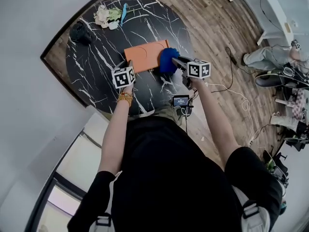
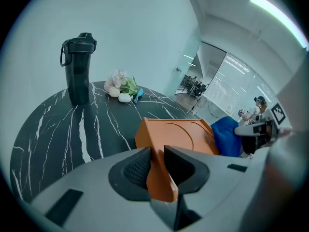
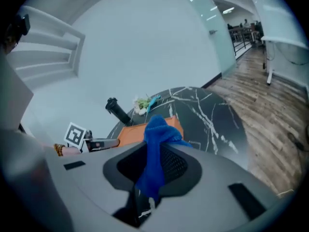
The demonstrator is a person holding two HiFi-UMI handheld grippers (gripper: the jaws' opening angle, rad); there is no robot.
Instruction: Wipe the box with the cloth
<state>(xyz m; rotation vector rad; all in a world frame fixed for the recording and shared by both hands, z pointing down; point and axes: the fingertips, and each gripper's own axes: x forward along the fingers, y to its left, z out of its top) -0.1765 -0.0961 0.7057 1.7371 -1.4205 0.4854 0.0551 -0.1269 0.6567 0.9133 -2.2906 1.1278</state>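
A flat orange box (image 1: 145,55) lies on the round black marble table (image 1: 96,81). My left gripper (image 1: 128,63) is at the box's near left corner; in the left gripper view its jaws (image 2: 157,166) are shut on the orange edge of the box (image 2: 178,134). At the box's right edge my right gripper (image 1: 175,61) is shut on a bunched blue cloth (image 1: 168,60). In the right gripper view the cloth (image 3: 157,146) hangs between the pads, in front of the box (image 3: 133,133). The cloth (image 2: 226,137) also shows past the box's far right corner in the left gripper view.
A black bottle (image 1: 81,33) stands at the table's far left. Past the box lie white flowers (image 1: 105,16) and a small blue object (image 1: 124,12). Cables trail over the wooden floor (image 1: 231,76) on the right, where a person (image 1: 270,57) sits.
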